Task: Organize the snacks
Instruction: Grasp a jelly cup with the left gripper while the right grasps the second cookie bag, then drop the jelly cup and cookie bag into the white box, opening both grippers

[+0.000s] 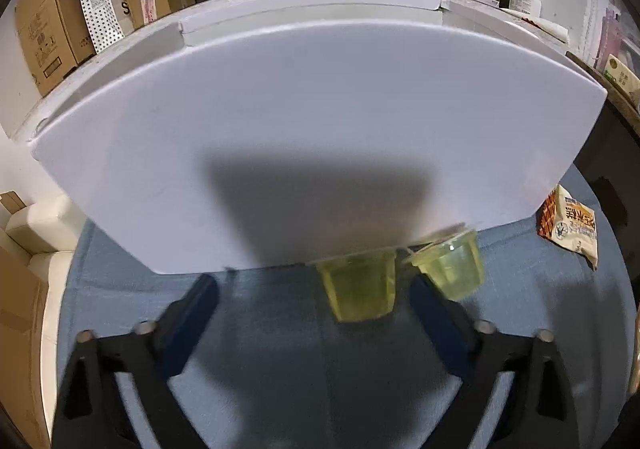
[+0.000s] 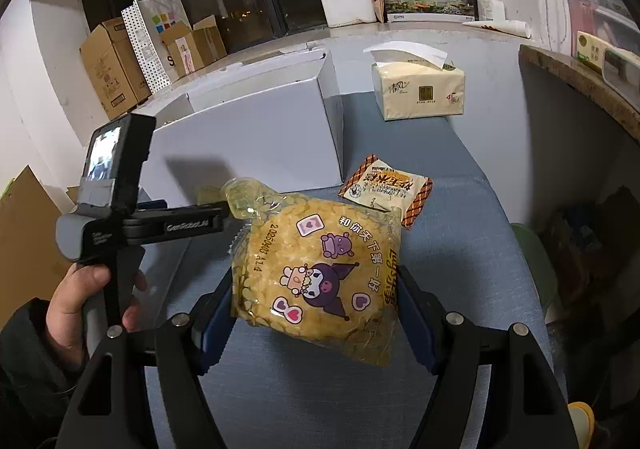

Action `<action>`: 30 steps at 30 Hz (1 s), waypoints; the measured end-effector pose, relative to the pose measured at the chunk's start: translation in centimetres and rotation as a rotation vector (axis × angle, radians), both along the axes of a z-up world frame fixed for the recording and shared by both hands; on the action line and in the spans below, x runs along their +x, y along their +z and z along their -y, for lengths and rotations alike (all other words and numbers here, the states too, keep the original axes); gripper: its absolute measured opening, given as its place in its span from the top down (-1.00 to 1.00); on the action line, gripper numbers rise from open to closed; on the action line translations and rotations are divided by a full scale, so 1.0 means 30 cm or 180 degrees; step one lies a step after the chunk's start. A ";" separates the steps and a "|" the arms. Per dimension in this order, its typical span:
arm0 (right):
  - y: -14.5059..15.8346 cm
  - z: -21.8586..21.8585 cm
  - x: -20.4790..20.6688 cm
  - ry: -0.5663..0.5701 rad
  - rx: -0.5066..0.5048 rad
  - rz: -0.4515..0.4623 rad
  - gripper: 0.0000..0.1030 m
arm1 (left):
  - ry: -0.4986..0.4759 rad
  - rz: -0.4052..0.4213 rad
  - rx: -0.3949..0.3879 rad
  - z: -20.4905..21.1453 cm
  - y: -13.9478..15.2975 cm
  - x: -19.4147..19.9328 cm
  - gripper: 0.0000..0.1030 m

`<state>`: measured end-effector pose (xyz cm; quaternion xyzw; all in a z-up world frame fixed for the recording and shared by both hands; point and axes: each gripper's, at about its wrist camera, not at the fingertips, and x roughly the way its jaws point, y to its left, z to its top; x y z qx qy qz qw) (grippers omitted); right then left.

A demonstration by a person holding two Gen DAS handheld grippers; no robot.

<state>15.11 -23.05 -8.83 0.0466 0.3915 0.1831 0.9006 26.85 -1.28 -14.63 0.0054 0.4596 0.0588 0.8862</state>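
The right claw (image 2: 316, 301) is closed on a big see-through snack bag (image 2: 320, 269), one blue finger pressed to each side. The bag is crinkly plastic, stuffed with small yellow pieces. It has a cartoon girl in a purple jester hat, a purple hippo, some hearts, Chinese writing and the printed code "2025.04.03 A14". It hangs above the blue cloth surface (image 2: 460, 269), which looks soft and woven.

The left claw (image 1: 316, 297) is open wide and holds nothing. Its blue fingers stand on either side of a jelly cup (image 1: 362, 285). This cup is clear plastic with yellow-green jelly inside, and it lies on the surface touching the bottom edge of the white box (image 1: 320, 121). A second jelly cup (image 1: 450, 267) of the same kind lies tipped just beside it, also against the box. (The picture is blurry here, so I cannot read their lids.)

The white box is smooth cardboard with sharp corners and its lid flaps up. Near its right corner a flat snack packet (image 2: 386, 187) lies on the surface. It is cream coloured with an orange criss-cross border and Chinese words. Further back sits a soft yellow tissue pack (image 2: 418, 91) with one white tissue sticking up.

The left claw's black handle says "GenRobot.AI". Brown cardboard boxes (image 2: 112, 69) stand by the dark window.
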 end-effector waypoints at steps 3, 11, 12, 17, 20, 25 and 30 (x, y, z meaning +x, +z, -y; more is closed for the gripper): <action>0.002 0.000 0.002 0.0003 -0.0003 0.0002 -0.50 | -0.0045 0.0004 -0.0132 -0.004 -0.007 0.010 0.15; 0.003 -0.002 -0.001 0.0011 -0.0028 0.0023 -0.50 | -0.0140 0.0132 -0.0236 -0.024 0.053 -0.059 0.15; 0.003 -0.002 -0.001 0.0012 -0.0027 0.0024 -0.50 | -0.0156 0.0194 -0.0251 -0.030 0.080 -0.084 0.15; 0.006 -0.011 -0.003 0.0024 -0.0007 0.0033 -0.50 | -0.0199 0.0485 -0.0376 -0.055 0.221 -0.215 0.15; 0.024 -0.021 -0.005 0.0028 -0.0010 0.0076 -0.50 | -0.0180 0.0680 -0.0410 -0.079 0.306 -0.290 0.15; 0.090 -0.052 0.006 0.0100 0.0048 0.0186 -0.50 | -0.0147 0.0906 -0.0379 -0.123 0.429 -0.378 0.15; 0.189 -0.093 0.051 0.0211 0.0139 0.0334 -0.50 | -0.0110 0.1028 -0.0410 -0.188 0.521 -0.379 0.15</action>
